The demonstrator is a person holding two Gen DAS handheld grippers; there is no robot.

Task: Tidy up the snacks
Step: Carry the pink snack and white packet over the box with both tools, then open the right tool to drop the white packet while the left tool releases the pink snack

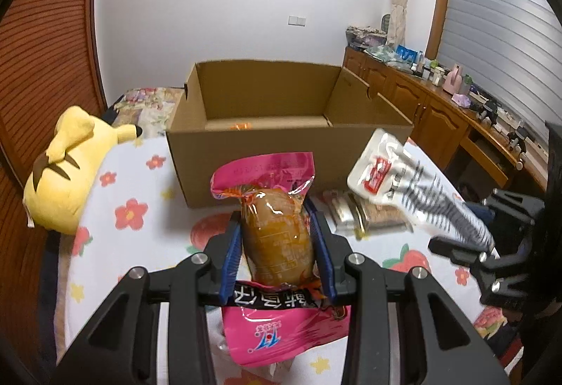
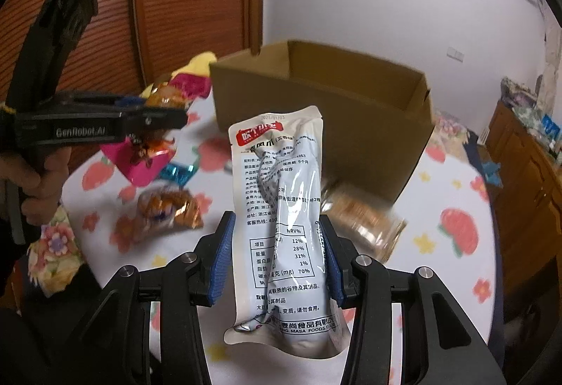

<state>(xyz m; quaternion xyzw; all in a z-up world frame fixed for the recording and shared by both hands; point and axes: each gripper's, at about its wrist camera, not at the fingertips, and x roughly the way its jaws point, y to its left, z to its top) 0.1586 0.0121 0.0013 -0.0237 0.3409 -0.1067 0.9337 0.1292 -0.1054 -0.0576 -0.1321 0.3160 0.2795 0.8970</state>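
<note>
My left gripper (image 1: 275, 220) is shut on a pink snack pack (image 1: 275, 237) with a brown piece showing through clear film, held above the flowered bedsheet. My right gripper (image 2: 275, 227) is shut on a long white snack pack (image 2: 281, 209) with printed text, which stands up between the blue pads (image 2: 221, 255). The same white snack pack (image 1: 404, 188) shows at the right of the left wrist view, and the pink snack pack (image 2: 147, 157) at the left of the right wrist view. An open cardboard box (image 1: 274, 125) stands just beyond both packs.
More snacks lie on the flowered sheet (image 1: 140, 188): an orange pack (image 2: 168, 209), a blue wrapper (image 2: 179, 172) and a clear pack of brown biscuits (image 2: 365, 223) by the box. A yellow plush toy (image 1: 66, 171) rests at the left. Wooden cabinets (image 1: 421, 104) line the right wall.
</note>
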